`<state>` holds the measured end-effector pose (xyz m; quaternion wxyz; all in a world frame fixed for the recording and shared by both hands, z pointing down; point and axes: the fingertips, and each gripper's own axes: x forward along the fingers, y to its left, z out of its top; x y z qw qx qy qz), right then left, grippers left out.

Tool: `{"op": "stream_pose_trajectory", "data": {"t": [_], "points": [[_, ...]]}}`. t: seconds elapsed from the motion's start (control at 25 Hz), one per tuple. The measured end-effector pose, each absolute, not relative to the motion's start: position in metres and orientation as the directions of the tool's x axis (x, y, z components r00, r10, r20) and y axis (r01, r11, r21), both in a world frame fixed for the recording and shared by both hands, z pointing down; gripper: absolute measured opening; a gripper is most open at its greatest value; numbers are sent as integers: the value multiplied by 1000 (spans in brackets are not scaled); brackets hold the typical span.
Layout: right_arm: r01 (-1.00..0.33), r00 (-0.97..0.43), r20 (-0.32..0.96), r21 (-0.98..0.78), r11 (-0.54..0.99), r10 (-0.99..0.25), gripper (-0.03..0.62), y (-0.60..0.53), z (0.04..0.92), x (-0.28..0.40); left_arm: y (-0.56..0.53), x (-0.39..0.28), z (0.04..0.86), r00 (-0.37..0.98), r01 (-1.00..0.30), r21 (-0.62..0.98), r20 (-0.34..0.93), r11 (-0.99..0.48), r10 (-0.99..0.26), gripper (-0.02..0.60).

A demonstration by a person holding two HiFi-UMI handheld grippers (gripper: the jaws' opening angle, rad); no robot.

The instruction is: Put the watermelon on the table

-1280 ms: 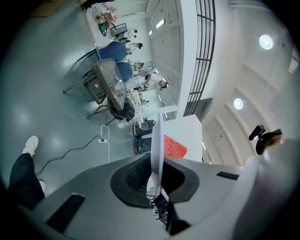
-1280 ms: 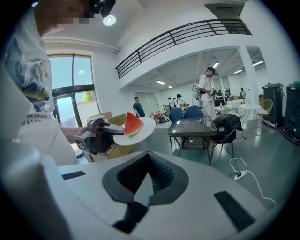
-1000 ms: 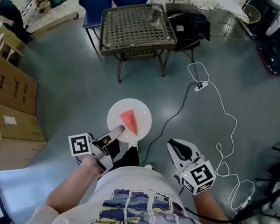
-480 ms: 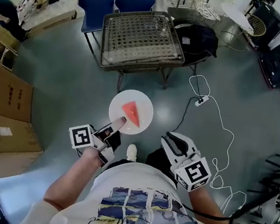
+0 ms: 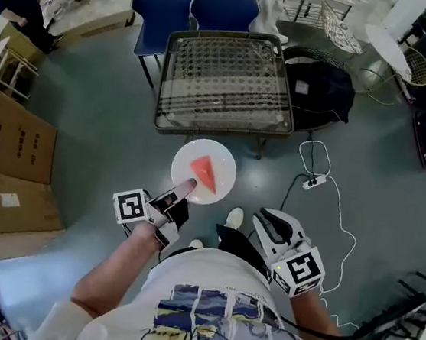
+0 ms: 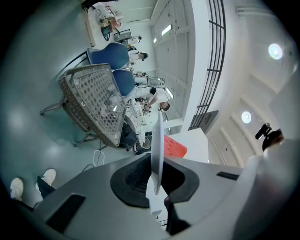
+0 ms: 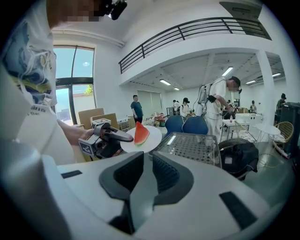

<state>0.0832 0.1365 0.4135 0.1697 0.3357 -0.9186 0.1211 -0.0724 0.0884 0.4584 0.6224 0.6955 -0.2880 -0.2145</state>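
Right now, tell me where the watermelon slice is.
In the head view the watermelon slice lies on the white plate held by the left gripper, just short of the wicker table.

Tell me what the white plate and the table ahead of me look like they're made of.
Plate: smooth white with a thin rim. It could be ceramic or melamine; the look doesn't say which. Table: a brown woven, wicker-like frame and lattice under a glossy clear sheet that catches reflections, likely glass. Its thin dark legs are probably metal.
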Motion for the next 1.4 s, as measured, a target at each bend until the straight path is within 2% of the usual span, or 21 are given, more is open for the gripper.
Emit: {"op": "stream_pose_trajectory", "data": {"t": [0.32, 0.56, 0.8, 1.4], "points": [[-613, -758, 368, -120, 781, -538, 63, 18, 409, 122, -38, -70, 487, 660, -196, 980, 114, -23, -742, 28], [-606, -760, 406, -160, 779, -508, 63, -44, 424, 127, -133, -80, 521, 625, -212, 977, 136, 1, -769, 28], [-666, -706, 450, -157, 729, -547, 62, -121, 435, 116, -231, -108, 573, 633, -215, 976, 150, 13, -760, 28], [-790, -569, 583, -194, 581, -580, 63, -261, 446, 77, -423, -143, 717, 656, -296, 934, 350, 199, -669, 28]]}}
